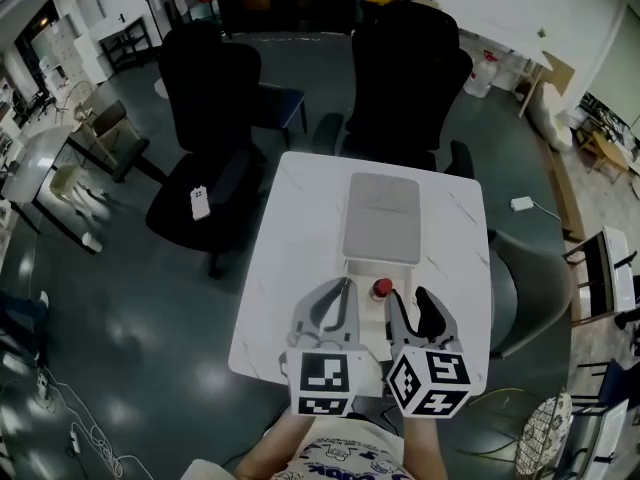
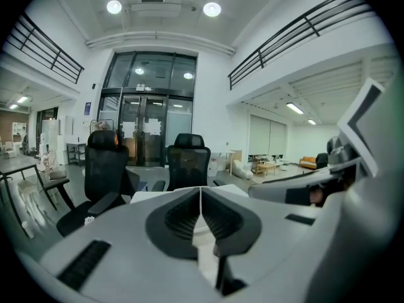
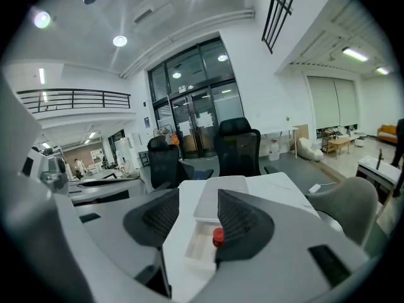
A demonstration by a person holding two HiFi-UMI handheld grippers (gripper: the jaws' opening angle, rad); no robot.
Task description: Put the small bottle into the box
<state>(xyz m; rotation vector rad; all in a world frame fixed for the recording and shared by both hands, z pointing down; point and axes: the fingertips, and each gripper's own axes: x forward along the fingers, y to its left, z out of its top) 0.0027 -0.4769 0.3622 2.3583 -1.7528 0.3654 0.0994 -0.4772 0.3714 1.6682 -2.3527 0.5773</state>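
The red-capped small bottle (image 1: 382,288) appears to stand inside the open box (image 1: 380,218). The right gripper (image 1: 405,296) has its fingers released around nothing, and the left gripper (image 1: 341,290) is clenched and empty. Next, withdraw without toppling the bottle.

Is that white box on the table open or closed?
Open: the box shows its hollow inside, with its lid lying flat behind it.
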